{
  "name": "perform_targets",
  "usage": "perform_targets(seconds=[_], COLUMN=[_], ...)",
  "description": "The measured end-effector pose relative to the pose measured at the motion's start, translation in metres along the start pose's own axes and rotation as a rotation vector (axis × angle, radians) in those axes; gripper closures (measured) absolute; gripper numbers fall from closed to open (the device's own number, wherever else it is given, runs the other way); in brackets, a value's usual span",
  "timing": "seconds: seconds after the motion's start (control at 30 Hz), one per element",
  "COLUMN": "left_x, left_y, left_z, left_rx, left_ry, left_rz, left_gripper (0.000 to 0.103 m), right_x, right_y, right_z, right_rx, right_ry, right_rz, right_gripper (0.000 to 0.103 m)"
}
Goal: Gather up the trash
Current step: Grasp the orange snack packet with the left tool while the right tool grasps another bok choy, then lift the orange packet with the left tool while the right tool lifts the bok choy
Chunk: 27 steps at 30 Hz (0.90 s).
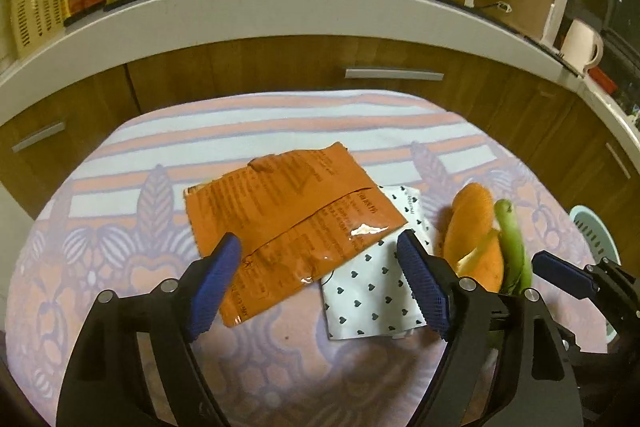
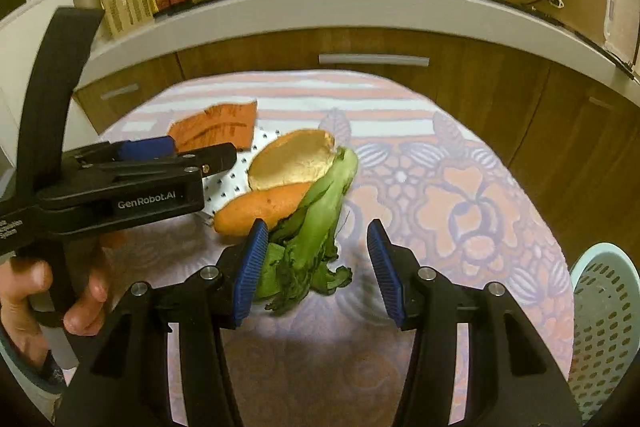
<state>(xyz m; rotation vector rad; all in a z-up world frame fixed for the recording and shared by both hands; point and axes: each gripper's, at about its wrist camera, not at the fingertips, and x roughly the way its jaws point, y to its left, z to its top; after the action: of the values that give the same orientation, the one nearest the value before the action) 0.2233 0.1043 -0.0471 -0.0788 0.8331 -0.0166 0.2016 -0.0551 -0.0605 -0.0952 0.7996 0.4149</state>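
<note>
On the patterned tablecloth (image 1: 280, 367) an orange torn wrapper (image 1: 288, 211) lies over a white packet with small hearts (image 1: 372, 291). My left gripper (image 1: 318, 243) hovers open above them, one pad over each side of the wrapper, gripping nothing. To the right lie orange peels (image 2: 292, 163) and a wilted green vegetable (image 2: 320, 219). My right gripper (image 2: 316, 227) is open around the vegetable's leafy end. Its left pad is close to the leaves and its right pad stands clear of them. A hand (image 2: 24, 291) holds the left gripper (image 2: 204, 151) at the left of the right wrist view.
A pale green perforated basket (image 2: 604, 315) stands just off the table's right edge. Behind the table run brown cabinet doors (image 1: 280, 67) under a white counter edge (image 1: 280, 7), with a stove and wok, sauce bottles, a pot and a white kettle (image 1: 582, 47).
</note>
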Motion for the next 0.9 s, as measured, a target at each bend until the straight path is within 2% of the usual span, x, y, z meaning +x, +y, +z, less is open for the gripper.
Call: perform_targets(seconds=[0.13,0.33,0.5,0.53,0.6,0.63,0.7,0.77,0.83,0.9], left_x=[0.002,0.002,0.004,0.004,0.004,0.004,0.003,0.0,-0.006,-0.012], left_y=[0.0,0.0,-0.003,-0.004,-0.004,-0.005,-0.005,0.001,0.009,0.011], left_z=[0.001,0.002,0.003,0.003,0.003,0.003,0.002,0.001,-0.001,-0.003], left_rx=[-0.004,-0.005,0.011,0.014,0.019,0.022,0.024,-0.004,-0.04,-0.033], left_ry=[0.004,0.005,0.007,0.006,0.004,0.004,-0.002,-0.015,-0.03,-0.046], left_rz=[0.017,0.031,0.029,0.024,0.004,-0.006,-0.028,-0.056,-0.106,-0.101], left_gripper=[0.028,0.037,0.056,0.059,0.071,0.075,0.093,0.103,0.103,0.103], right_x=[0.003,0.008,0.012,0.012,0.011,0.009,0.006,0.001,-0.004,-0.007], right_y=[-0.003,-0.003,0.0,0.003,0.007,0.008,0.008,0.006,0.005,0.004], right_z=[0.001,0.0,0.0,0.0,0.0,-0.001,-0.002,-0.002,-0.002,-0.003], right_rx=[0.017,0.01,-0.012,-0.023,-0.045,-0.048,-0.049,-0.041,-0.038,-0.039], right_ry=[0.009,0.041,0.059,0.062,0.058,0.053,0.04,0.022,0.003,-0.015], right_rz=[0.007,0.006,0.005,0.005,0.018,0.017,0.024,0.032,0.044,0.046], right_gripper=[0.055,0.054,0.054,0.062,0.077,0.08,0.083,0.085,0.086,0.086])
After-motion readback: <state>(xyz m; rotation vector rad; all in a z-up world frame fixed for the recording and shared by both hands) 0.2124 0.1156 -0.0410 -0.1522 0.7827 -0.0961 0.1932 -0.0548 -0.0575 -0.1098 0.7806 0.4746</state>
